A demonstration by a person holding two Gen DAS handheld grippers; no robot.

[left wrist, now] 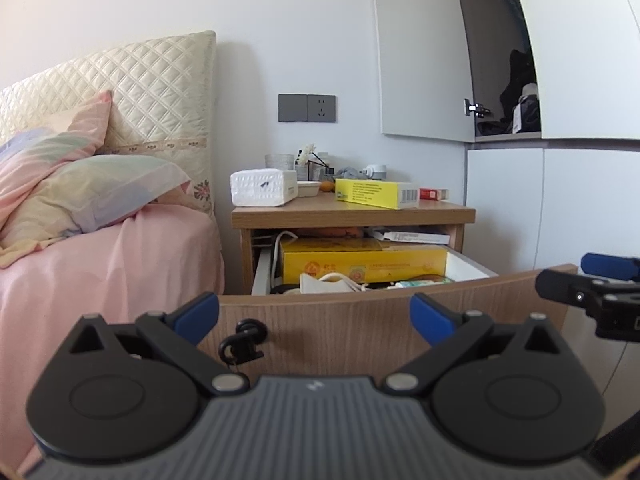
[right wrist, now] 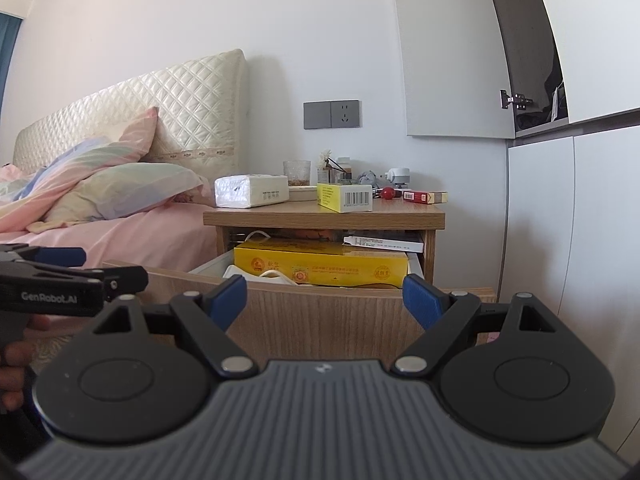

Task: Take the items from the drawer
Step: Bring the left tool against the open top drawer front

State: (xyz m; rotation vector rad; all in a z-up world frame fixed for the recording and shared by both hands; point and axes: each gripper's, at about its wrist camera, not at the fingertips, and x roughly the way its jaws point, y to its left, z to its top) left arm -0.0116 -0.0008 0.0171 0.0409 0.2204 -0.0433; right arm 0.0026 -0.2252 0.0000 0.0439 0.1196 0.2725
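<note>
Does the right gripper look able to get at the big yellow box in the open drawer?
Probably yes: the right gripper is open, the drawer is pulled out and the yellow box lies uncovered on top.

Bright soft daylight, sharp focus, fisheye-curved edges.

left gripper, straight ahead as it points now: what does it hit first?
Most likely the wooden drawer front: the open left gripper faces that panel, fingertips below its top edge. The large yellow box sits behind and higher. Depth to the panel is unclear.
</note>
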